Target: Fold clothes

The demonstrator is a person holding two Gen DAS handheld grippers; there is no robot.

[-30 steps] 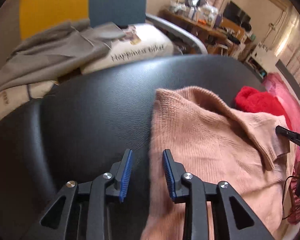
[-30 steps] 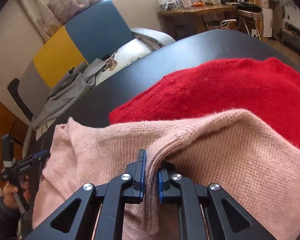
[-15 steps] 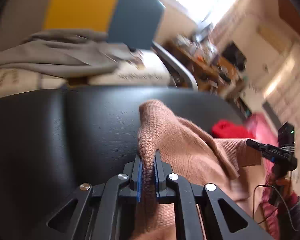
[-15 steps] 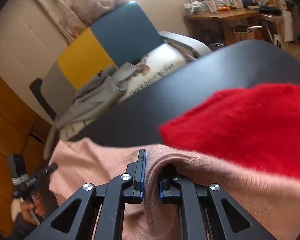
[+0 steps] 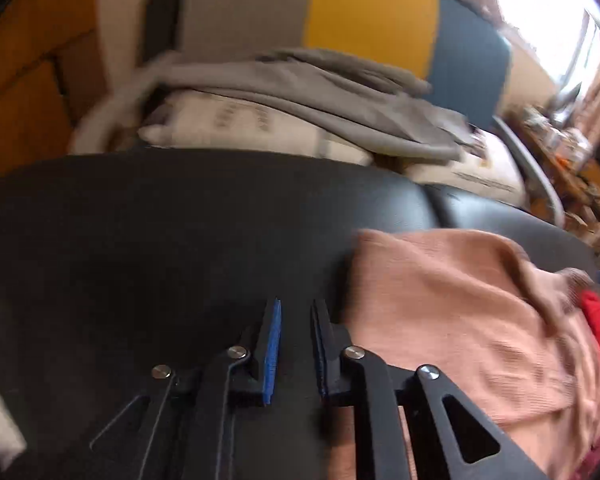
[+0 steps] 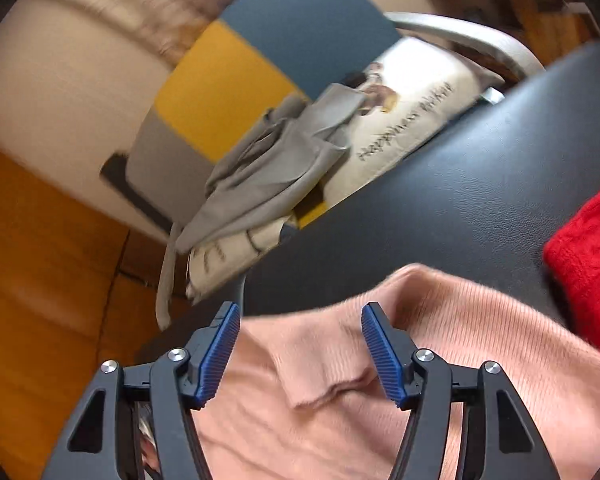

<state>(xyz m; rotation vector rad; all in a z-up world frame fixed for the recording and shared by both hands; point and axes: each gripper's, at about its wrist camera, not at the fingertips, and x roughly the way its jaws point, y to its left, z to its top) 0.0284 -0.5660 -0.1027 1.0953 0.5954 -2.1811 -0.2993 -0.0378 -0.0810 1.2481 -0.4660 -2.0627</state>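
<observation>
The pink sweater (image 5: 460, 320) lay on the black padded surface (image 5: 160, 240), spread toward three o'clock in the left wrist view, with its near edge running just beside the left gripper (image 5: 296, 312). That gripper hovered over bare black padding at about six o'clock, its blue-lined jaws a narrow gap apart with nothing between them. In the right wrist view the right gripper (image 6: 300, 314) stood with its jaws spread wide, empty, above the same sweater, whose folded collar or flap (image 6: 328, 384) lay between and below the blue pads (image 6: 380, 356). A red garment (image 6: 588, 256) sat at three o'clock on the padding, touching or overlapping the sweater's far edge; in the left view only a strip of it showed at four o'clock. Beyond the padded surface, around eleven to one o'clock, a chair with grey, yellow and blue panels (image 6: 228, 76) carried a printed cream cushion (image 6: 416, 112) and a crumpled grey garment (image 6: 276, 160) draped across it. The left view was blurred
</observation>
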